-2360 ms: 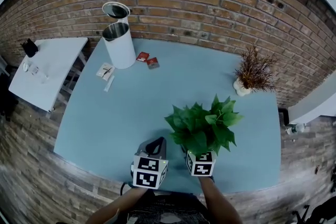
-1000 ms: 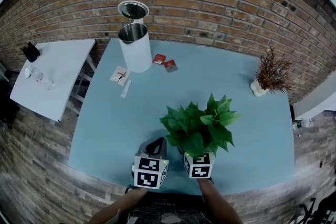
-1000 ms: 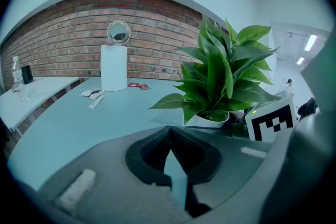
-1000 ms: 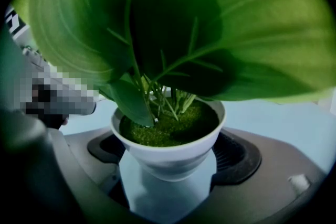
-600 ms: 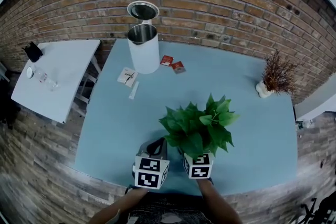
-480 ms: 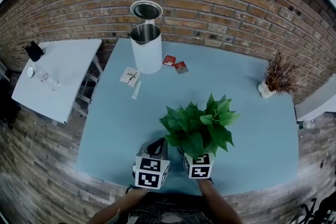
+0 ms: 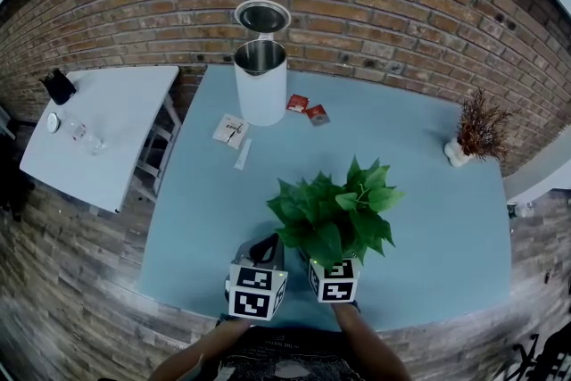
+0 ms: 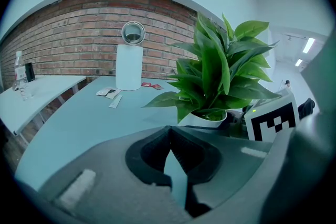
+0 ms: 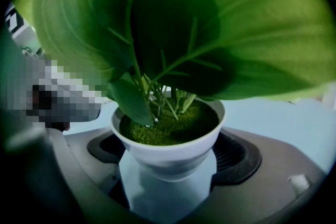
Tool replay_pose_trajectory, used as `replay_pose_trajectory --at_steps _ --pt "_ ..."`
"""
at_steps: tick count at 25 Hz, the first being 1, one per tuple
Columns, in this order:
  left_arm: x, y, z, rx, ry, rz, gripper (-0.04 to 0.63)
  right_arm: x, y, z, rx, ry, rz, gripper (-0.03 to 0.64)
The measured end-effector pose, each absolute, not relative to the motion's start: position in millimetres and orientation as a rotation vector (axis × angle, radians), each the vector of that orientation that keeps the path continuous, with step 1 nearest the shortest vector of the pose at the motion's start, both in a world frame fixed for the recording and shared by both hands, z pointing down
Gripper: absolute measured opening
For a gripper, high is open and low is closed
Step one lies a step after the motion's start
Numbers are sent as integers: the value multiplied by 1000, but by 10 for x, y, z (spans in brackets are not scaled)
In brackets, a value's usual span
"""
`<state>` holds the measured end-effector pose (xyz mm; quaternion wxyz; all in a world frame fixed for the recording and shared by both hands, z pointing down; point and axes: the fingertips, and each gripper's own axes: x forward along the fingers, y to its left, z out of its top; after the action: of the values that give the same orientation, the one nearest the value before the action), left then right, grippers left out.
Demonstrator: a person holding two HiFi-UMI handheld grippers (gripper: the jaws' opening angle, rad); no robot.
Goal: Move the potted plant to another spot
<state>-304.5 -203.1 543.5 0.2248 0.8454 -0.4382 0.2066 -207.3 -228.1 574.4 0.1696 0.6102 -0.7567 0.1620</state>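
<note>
The potted plant (image 7: 332, 214) has broad green leaves in a small white pot (image 9: 170, 152). My right gripper (image 9: 169, 168) is shut on the pot, with its dark pads (image 9: 239, 157) pressed to both sides. The pot hangs a little above the blue table (image 7: 428, 210), near its front edge. In the head view the leaves hide the right gripper's jaws (image 7: 332, 261). My left gripper (image 7: 265, 247) is just to the left of the plant, its jaws meeting at the tips (image 8: 169, 134) with nothing between them. The plant (image 8: 215, 76) fills the right of the left gripper view.
A white bin (image 7: 261, 80) with its lid up stands at the table's far left edge. Red packets (image 7: 306, 108) and white packets (image 7: 232, 131) lie near it. A dried plant in a small vase (image 7: 480, 128) stands far right. A white side table (image 7: 98, 129) is at left, with a brick wall behind.
The bin, packets and dried plant have slid right in the head view. The held plant has moved left over the table. Both grippers keep the same state.
</note>
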Motion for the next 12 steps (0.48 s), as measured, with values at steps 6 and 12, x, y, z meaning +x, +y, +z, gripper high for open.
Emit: replay_pose_trajectory --at_steps 6,12 --pt "-3126 -2012 5395 2313 -1229 576 -2 -2210 -2261 5696 1701 -2175 461 505" --pt "-3148 -1949 5351 2284 -1269 591 -2 -2270 -2230 5665 1675 -2204 466 506"
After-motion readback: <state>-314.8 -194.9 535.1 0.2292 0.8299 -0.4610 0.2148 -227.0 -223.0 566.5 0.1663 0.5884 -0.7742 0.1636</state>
